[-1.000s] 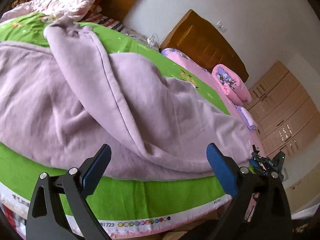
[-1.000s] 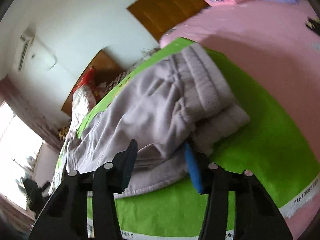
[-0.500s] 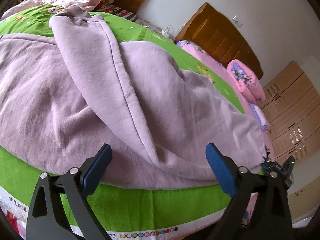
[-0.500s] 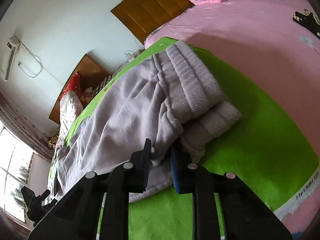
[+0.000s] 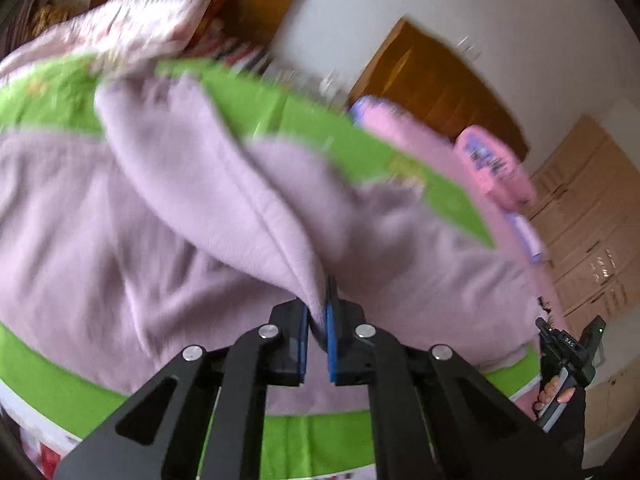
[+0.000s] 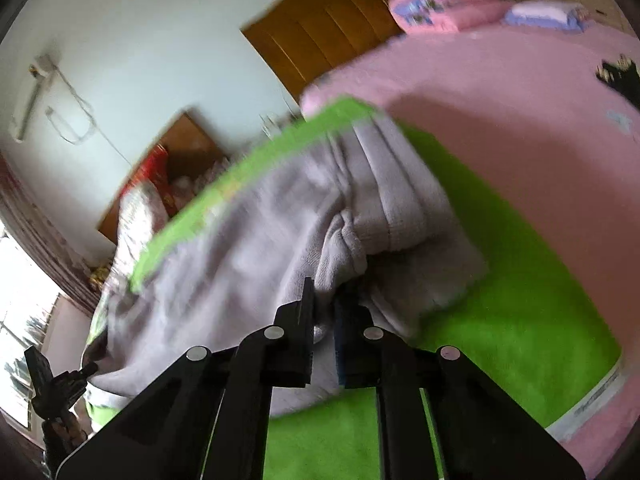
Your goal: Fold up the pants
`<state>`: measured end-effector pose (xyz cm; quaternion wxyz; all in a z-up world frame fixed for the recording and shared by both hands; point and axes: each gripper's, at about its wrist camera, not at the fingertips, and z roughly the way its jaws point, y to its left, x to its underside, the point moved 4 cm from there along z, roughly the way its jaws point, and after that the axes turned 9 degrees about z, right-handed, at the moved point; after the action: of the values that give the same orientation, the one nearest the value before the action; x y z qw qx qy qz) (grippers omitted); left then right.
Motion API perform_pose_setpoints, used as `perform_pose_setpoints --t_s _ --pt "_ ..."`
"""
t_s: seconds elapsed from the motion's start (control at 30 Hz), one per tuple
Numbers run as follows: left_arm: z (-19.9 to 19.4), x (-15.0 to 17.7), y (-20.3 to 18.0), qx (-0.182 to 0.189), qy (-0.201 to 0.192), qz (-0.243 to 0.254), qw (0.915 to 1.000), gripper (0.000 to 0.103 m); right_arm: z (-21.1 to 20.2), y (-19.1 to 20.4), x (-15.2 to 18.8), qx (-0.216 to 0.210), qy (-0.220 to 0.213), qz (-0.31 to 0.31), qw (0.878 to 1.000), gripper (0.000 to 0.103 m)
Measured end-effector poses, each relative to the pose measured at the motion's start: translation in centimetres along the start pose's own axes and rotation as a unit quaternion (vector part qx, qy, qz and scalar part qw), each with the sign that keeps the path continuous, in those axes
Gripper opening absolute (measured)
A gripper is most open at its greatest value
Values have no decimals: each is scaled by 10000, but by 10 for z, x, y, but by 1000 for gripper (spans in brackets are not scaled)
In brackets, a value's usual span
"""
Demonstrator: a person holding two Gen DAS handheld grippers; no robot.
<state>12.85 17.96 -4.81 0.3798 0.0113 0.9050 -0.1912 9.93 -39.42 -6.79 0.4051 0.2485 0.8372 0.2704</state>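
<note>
The left gripper (image 5: 317, 334), wide open a second ago, is now clamped on the near edge of the pants (image 5: 168, 216). The right gripper (image 6: 324, 336), half open then, pinches the cloth near the ribbed waistband (image 6: 400, 184). With the pants on the green sheet (image 6: 520, 320), both ends are held, so the fold can probably begin.

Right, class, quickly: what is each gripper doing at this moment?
Left gripper: shut on a seam fold of the lilac pants.
Right gripper: shut on the pants' edge near the ribbed waistband.
</note>
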Motion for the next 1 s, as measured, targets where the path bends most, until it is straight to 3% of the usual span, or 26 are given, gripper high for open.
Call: perform_pose_setpoints --t_s 0.1,0.27,0.5,0.6,0.67,0.7,0.73,0.77,0.8,0.87,0.93,1.0 --pt "-26 -1 -5 -101 -197 158 9996 7 -21 13 0 -124 -179 -206 9996 9" --pt "15 56 24 -85 548 -266 9981 7 4 -44 37 249 387 232 9987 6" --pt "1 50 19 -164 65 -85 9998 8 -16 -25 31 102 36 -7 9999 6" --pt "9 51 19 -258 221 -154 9993 12 -3 -43 44 284 283 71 9992 6" --pt "18 61 21 -374 314 -142 9987 15 -4 -49 46 130 215 65 9997 4" --pt "16 62 21 -337 236 -125 9991 19 -6 -48 45 126 249 74 9996 18" --pt "13 62 21 -317 235 -123 9991 26 -13 -48 42 345 256 86 9990 54" --pt "6 59 20 -422 146 -110 9989 60 -22 -49 38 618 170 107 9979 67" --pt "-5 56 20 -747 -27 -72 9972 88 -33 -46 34 597 5 39 9982 70" --pt "-27 47 13 -1413 -426 141 9890 90 -53 -30 24 661 -404 -410 9962 68" --pt "-40 38 -4 -1345 -679 451 9876 90 -61 -5 19 790 -686 -1079 9886 68" --pt "-42 29 -31 -951 -800 861 9885 96 -54 13 17 693 -665 -1415 9853 68"
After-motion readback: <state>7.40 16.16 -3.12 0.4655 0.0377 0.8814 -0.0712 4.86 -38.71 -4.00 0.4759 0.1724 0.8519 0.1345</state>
